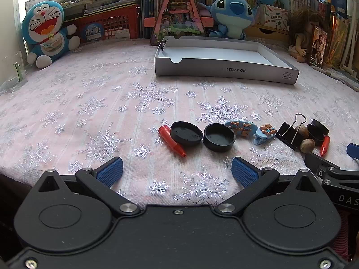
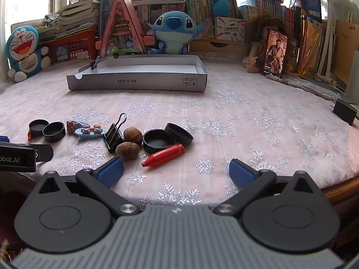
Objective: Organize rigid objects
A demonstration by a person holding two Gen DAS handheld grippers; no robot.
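Note:
A row of small objects lies on the snowflake tablecloth. In the left wrist view: a red cap, two black round lids, two blue bear hair clips, a black binder clip, two walnuts. In the right wrist view: walnuts, black lids, a red cap, the binder clip. My left gripper is open just before the lids. My right gripper is open just before its red cap. A white box stands behind.
A small binder clip sits on the box's left rim. A clear plastic dish lies right of the lids. Plush toys, a doll, books and red baskets line the back. A black block sits at far right.

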